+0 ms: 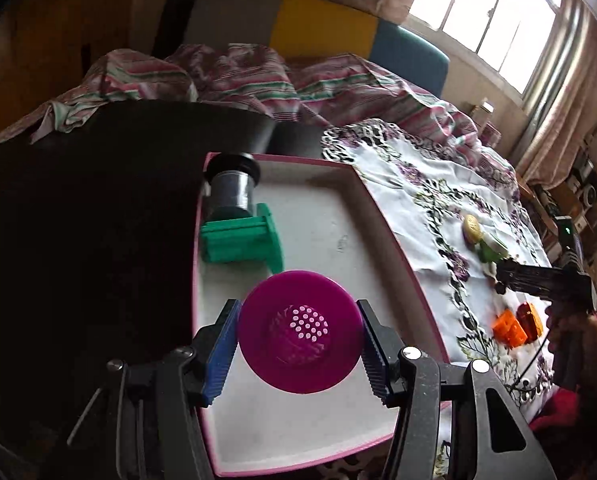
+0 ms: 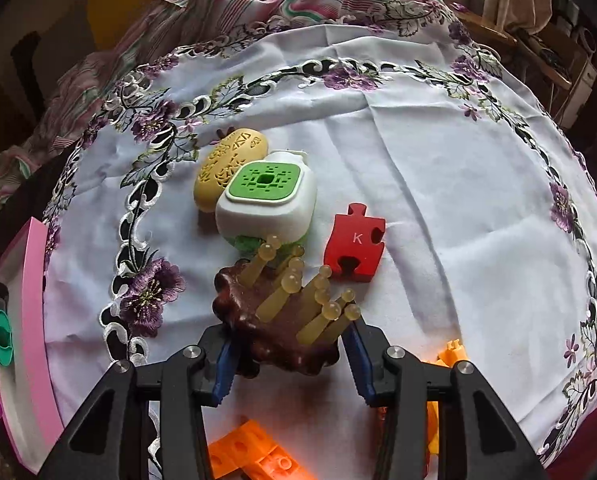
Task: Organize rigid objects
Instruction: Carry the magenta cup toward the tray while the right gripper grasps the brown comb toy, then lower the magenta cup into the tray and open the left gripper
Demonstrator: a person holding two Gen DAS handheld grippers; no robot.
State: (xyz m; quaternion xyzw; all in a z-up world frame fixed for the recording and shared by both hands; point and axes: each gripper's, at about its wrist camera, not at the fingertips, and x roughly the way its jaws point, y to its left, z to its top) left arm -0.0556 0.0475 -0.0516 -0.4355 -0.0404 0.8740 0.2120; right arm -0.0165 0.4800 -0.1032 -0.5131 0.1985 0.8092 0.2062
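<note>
Magenta strainer [image 1: 298, 330]: we see it clamped by its rim between the two pads of the left gripper [image 1: 298, 344], held above the tray, its perforated cup facing the camera.
Left gripper: closed on the strainer, one blue pad [image 1: 222, 350] on each side of the rim.
Tray [image 1: 382, 216]: white floor, pink rim, lying at the cloth's edge; we see it under the strainer in the left view and at the far left of the right view.
In the tray: a black spool [image 1: 232, 188] at the far corner, a green reel [image 1: 238, 240] just beside it.
Right gripper [image 2: 288, 354]: we see its pads pressing both sides of the brown massager [image 2: 274, 320], whose pale knobbed pegs stick up toward the camera; no earlier view tells us more.
Massager: low over the cloth, near the middle, touching or just in front of the white-and-green case [image 2: 268, 196]; we cannot tell which.
Cloth [image 2: 438, 168]: white with purple embroidered flowers, spread over a striped cover.
Yellow case [image 2: 230, 168]: behind the white-and-green case, touching it.
Red puzzle piece [image 2: 356, 246]: marked K, just right of the massager, apart from it.
Orange blocks [image 2: 254, 454]: beneath the right gripper, at the near edge.
</note>
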